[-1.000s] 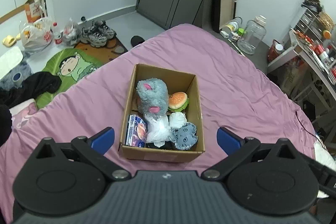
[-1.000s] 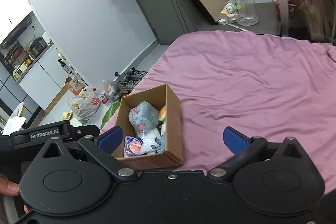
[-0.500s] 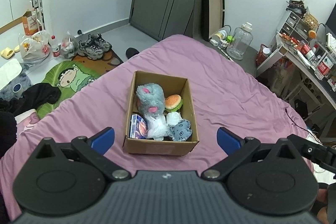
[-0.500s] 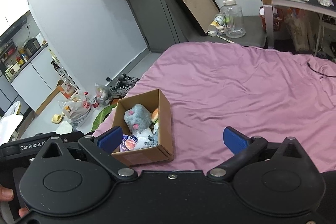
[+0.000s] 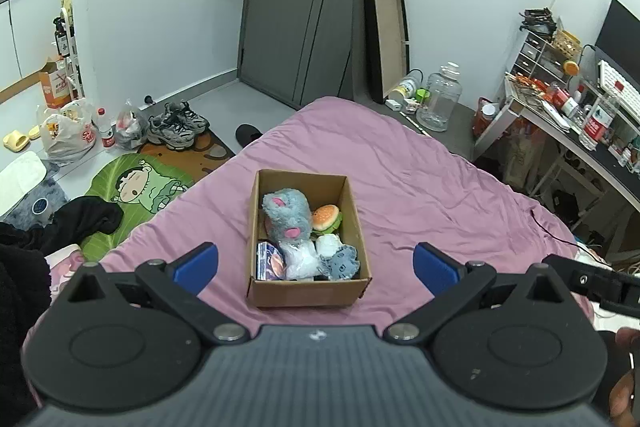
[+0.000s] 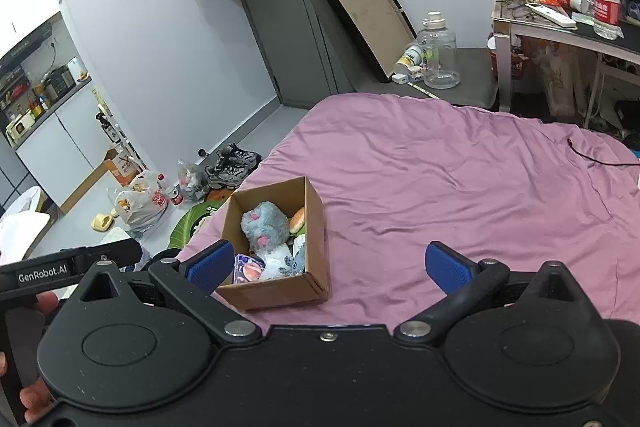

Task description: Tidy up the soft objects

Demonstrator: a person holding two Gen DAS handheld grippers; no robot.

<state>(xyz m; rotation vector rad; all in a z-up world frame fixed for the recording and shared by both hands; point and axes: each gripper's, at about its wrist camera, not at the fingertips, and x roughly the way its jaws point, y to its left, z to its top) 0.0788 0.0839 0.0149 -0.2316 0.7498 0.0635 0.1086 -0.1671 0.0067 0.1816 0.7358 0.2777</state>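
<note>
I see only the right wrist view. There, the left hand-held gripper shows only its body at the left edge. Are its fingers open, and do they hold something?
Observer: The left hand-held gripper is open and holds nothing; the cardboard box lies ahead of it.
Operator: The box wall hides part of the burger toy for me. What lies near it?
Observer: A small white plush lies just on the near side of it, and the grey plush is on its left.
Operator: Is something on the floor at the far end of the bed?
Observer: Yes, a black slipper lies there.
</note>
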